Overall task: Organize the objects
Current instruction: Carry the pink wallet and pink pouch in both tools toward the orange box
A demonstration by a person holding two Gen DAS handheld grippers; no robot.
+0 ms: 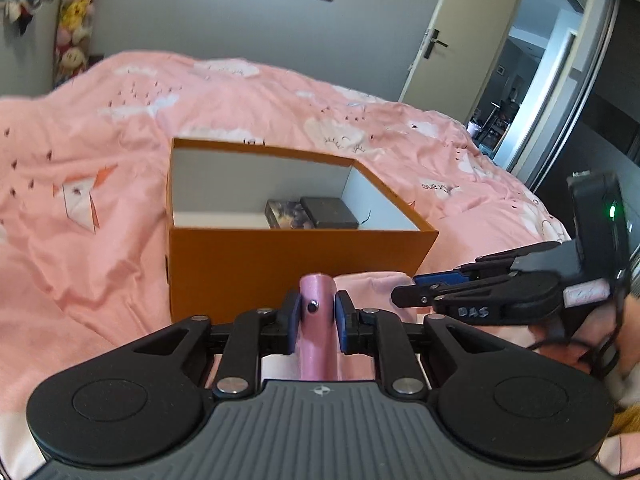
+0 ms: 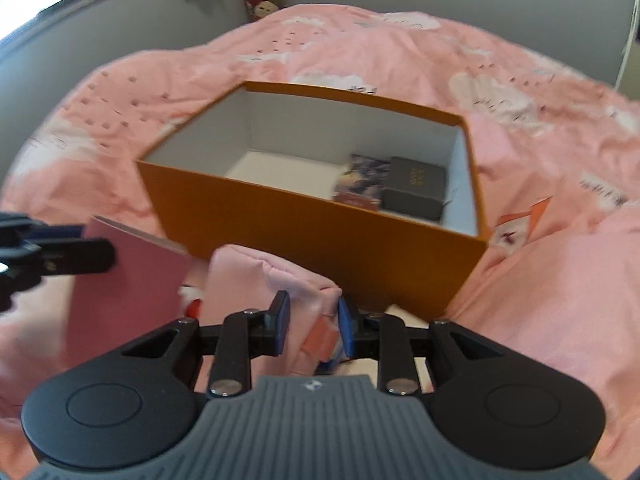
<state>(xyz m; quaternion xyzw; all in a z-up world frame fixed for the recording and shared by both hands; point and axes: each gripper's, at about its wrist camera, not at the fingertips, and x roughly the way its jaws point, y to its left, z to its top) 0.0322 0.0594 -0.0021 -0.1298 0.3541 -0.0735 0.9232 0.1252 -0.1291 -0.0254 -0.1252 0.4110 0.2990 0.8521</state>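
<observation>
- Holding a pink tube (image 1: pixel 317 320) upright-ish in the left gripper (image 1: pixel 317 322), jaws narrow and clamped on it, just short of the orange box (image 1: pixel 280 268)
- right gripper (image 2: pixel 313 322) has its jaws pinched on a soft pink cloth bundle (image 2: pixel 256 280), also just in front of the box's near wall
- in the right wrist view a flat pink card or booklet (image 2: pixel 128 280) shows by the left gripper; likely the same pink item seen side on, cannot tell for sure
- box sits open on the bed (image 1: pixel 100 208), white inside, with a patterned card pack (image 1: pixel 286 212) and a dark small case (image 1: pixel 330 212) side by side at the far right corner; left part of the floor is bare
- step in hand looks like dropping items into the box: lift each load clear of the near rim first, then lower into the bare left part, one hand at a time
- the two grippers are close together, so crowding or a bump over the box opening is the main risk
- cloth hangs loose and could snag the rim or drape over it
- bedding is rumpled and soft, so the box may shift or tip if pushed
- plush toys (image 1: pixel 74 28) in the far corner and an open door (image 1: pixel 452 36) are well apart, not in the way
</observation>
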